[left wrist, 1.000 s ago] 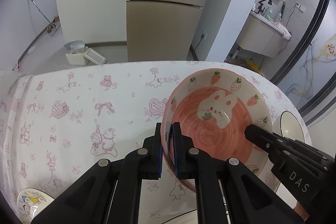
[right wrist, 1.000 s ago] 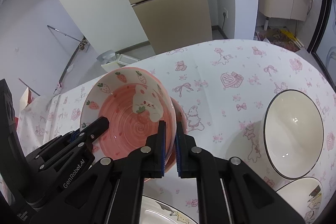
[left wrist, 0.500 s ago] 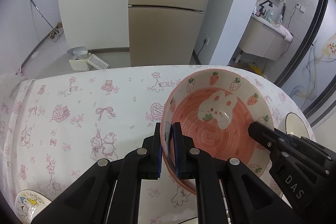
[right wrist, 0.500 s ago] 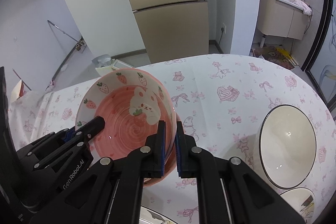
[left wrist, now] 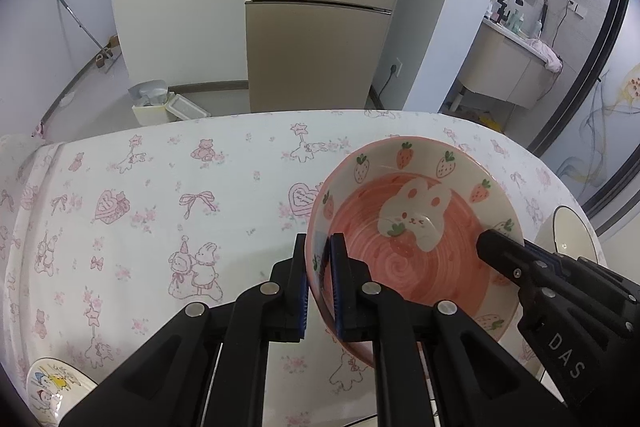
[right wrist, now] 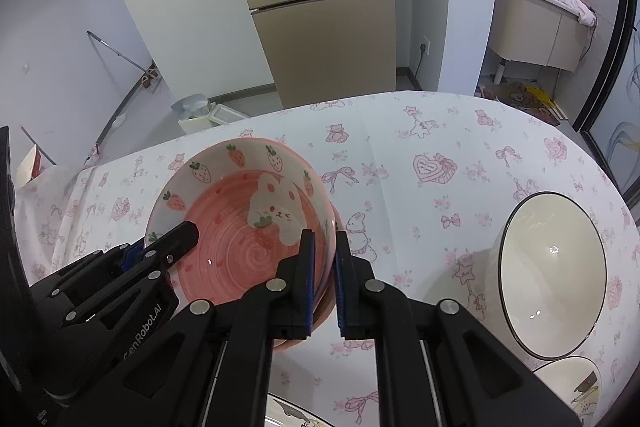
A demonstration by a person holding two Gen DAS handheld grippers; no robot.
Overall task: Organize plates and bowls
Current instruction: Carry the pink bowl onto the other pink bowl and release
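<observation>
A pink bowl [left wrist: 420,227] with a white rabbit and strawberries is held above the table by both grippers. My left gripper [left wrist: 319,283] is shut on its left rim. My right gripper [right wrist: 322,279] is shut on its right rim. The bowl also shows in the right wrist view [right wrist: 240,223], with the left gripper [right wrist: 176,247] on its far rim. The right gripper shows in the left wrist view [left wrist: 504,251] on the bowl's right rim. A second pink rim shows just under the bowl, so it may be a nested pair.
A table with a white, pink-print cloth [left wrist: 160,195] lies below. A white black-rimmed bowl [right wrist: 552,271] stands at the right. A cartoon plate [right wrist: 572,387] lies at bottom right, another [left wrist: 52,387] at bottom left. A fridge [left wrist: 320,11] stands behind.
Both grippers have lifted the pink bowl higher above the table and drawn back slightly. Their hold on the rims is unchanged.
</observation>
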